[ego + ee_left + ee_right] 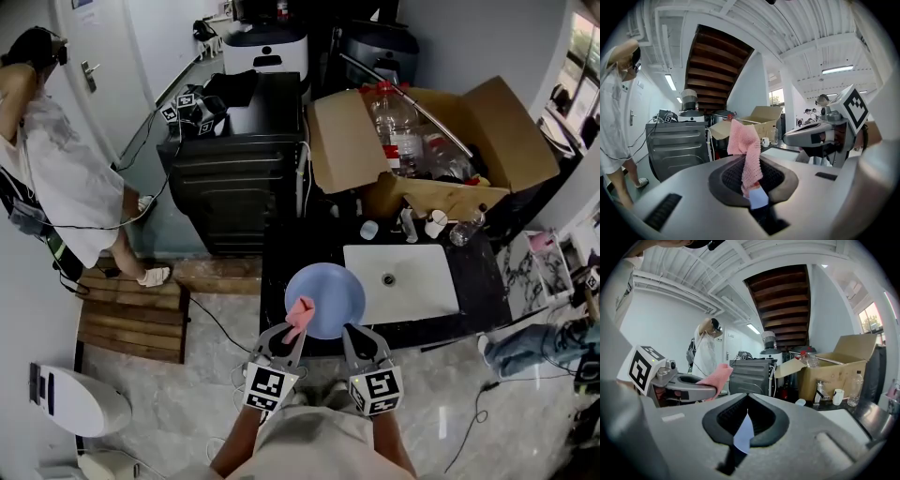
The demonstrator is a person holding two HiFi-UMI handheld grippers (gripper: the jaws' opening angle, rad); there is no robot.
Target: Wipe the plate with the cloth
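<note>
A round pale blue plate [326,295] is held in the air over the black counter's front edge. My right gripper [354,330] is shut on its near rim; in the right gripper view the plate [743,431] shows edge-on between the jaws. My left gripper [292,330] is shut on a pink cloth [300,315] that lies against the plate's near left rim. In the left gripper view the cloth [746,150] stands up from the jaws, with a blue sliver of plate [758,198] at its foot. The two grippers sit side by side.
A white sink [412,292] is set in the black counter [483,272] just behind the plate. Cups, a bottle and a cardboard box [431,141] of bottles stand behind it. A black cabinet [234,187] is at left, beside a person [56,169] and a wooden pallet [131,314].
</note>
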